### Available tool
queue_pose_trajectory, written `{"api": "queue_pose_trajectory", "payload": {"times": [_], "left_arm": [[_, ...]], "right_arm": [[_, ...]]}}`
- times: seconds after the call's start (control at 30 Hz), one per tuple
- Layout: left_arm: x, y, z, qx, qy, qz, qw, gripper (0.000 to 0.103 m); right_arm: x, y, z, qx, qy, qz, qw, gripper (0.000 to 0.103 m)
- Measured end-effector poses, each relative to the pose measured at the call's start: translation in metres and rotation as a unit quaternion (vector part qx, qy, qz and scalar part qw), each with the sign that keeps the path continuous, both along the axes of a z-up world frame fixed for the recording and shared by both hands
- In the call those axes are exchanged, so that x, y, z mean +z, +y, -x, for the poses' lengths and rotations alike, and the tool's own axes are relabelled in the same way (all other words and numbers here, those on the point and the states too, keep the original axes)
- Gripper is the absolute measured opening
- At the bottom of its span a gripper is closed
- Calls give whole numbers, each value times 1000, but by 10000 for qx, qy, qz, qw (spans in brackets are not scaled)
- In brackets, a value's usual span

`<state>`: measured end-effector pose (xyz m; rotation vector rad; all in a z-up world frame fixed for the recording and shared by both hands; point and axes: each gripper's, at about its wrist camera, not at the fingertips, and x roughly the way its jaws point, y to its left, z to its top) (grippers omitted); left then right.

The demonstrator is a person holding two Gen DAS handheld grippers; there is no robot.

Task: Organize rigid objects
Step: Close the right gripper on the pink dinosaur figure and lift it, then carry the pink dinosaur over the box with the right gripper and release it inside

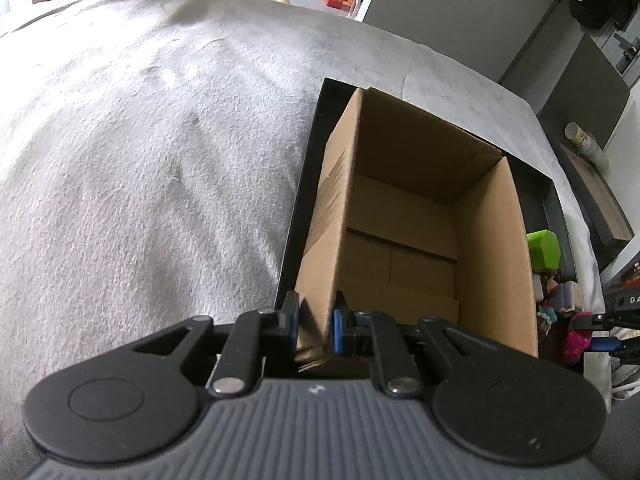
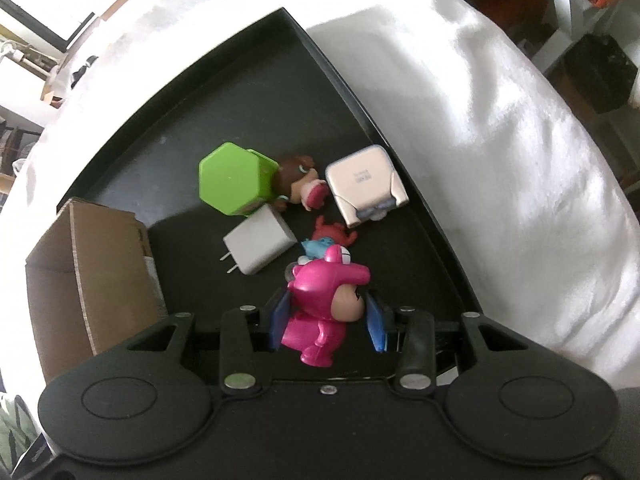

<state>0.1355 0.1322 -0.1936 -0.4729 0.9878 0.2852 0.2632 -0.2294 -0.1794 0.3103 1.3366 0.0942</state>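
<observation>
Figurine point(image 2: 320, 312) in pink sits between the blue pads of my right hand-held gripper point(image 2: 328, 322), jaws narrowed onto its body, head pointing away from me above the black tray point(image 2: 256, 80). Its destination, the cardboard box point(image 2: 92, 272), stands to the left on that tray; my left hand-held gripper point(image 1: 316, 326) is pinched tight on the box's near wall.

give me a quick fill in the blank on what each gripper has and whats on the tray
1. The right gripper is shut on a ____ figurine.
2. The left gripper pinches a wall of the ____ box.
3. The white charger lies on the ____ tray.
4. Beside the charger stands a green container with a ____ -sided top.

Missing words: pink; cardboard; black; six
</observation>
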Motion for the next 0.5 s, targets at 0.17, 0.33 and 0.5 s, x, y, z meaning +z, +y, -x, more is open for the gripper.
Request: {"api": "queue_pose_trajectory", "payload": {"times": [0.17,0.33,0.5], "left_arm": [[-2,3,1,60,3,96,9999,15],[-2,3,1,57,-10,93,9999,15],[-3,3,2,63,-50,127,9999,15]], "right_arm": [[20,0,2,99,-178,-97,9997,40],[44,9,3,335,-430,-226,9983,40],[60,32,6,690,-654,-364,9948,40]]}}
